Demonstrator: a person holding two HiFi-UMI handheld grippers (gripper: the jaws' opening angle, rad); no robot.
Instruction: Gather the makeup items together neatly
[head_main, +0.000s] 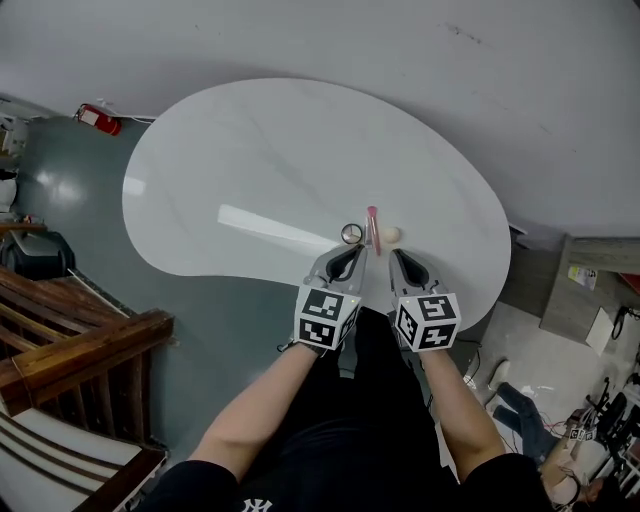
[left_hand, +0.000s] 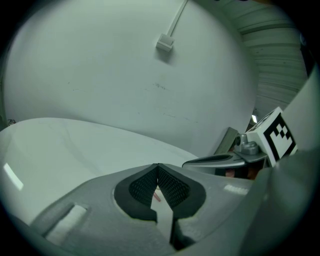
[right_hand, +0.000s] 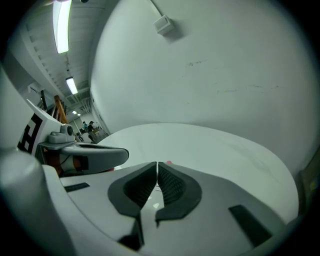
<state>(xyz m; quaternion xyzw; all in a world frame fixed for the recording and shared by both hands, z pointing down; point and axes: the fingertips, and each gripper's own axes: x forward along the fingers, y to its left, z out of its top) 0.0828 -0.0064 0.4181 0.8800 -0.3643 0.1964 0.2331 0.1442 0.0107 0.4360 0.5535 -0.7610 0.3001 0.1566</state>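
Left tongs (head_main: 357, 250) and right tongs (head_main: 397, 253) both pressed together, pinching nothing, low over near edge of counter (head_main: 250, 150). Small round pot (head_main: 351, 233), pink stick (head_main: 372, 228) and beige sponge (head_main: 390, 234) lie close together just beyond my tips. Gathering looks nearly done. Next, I judge: light nudges with closed tips to square up row.
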